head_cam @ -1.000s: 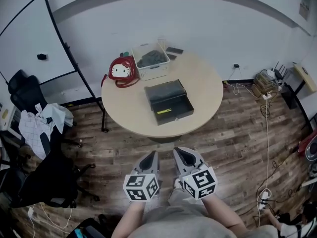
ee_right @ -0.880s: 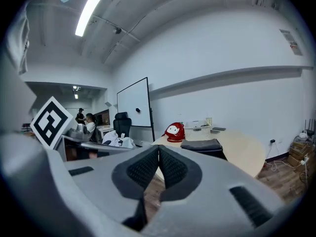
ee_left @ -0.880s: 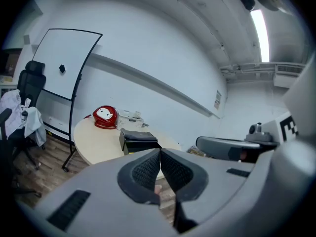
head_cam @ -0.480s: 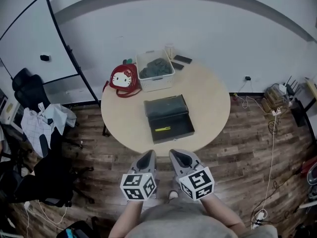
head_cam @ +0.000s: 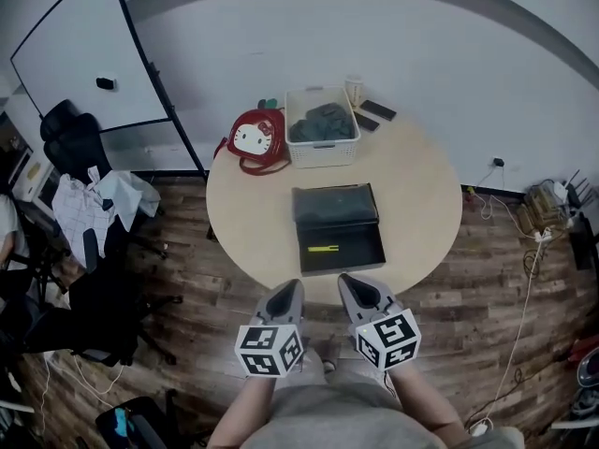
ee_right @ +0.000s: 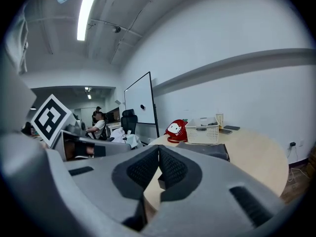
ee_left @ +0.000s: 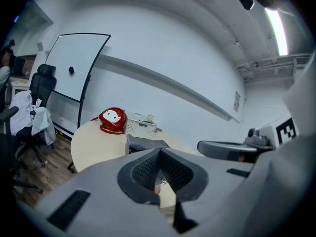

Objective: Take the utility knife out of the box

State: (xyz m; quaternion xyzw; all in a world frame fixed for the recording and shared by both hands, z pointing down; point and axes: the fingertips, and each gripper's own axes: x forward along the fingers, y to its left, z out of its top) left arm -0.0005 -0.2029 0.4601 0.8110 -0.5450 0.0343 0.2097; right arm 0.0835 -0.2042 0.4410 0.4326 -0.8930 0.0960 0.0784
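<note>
Both grippers have advanced toward the round table [head_cam: 423, 199] since a second ago, and the table's near edge, well ahead of them then, now lies just past their tips. The left gripper [head_cam: 293, 287] and the right gripper [head_cam: 345, 282] are held side by side, level with each other, both aimed at the table. In the left gripper view the jaws are pressed together with nothing between them, and the right gripper view shows the same: pads closed on each other, empty.

On the table, straight ahead of the two grippers, sits the open black box [head_cam: 361, 247], its lid tipped back on the far side. The yellow utility knife [head_cam: 324, 248] lies inside on the box's floor, toward its left half, lengthwise across it. The knife is ahead of the grippers and apart from both, roughly between their lines of aim. Beyond the box stand a white basket [head_cam: 323, 137] holding something dark and, to its left, a red bag [head_cam: 254, 141].
</note>
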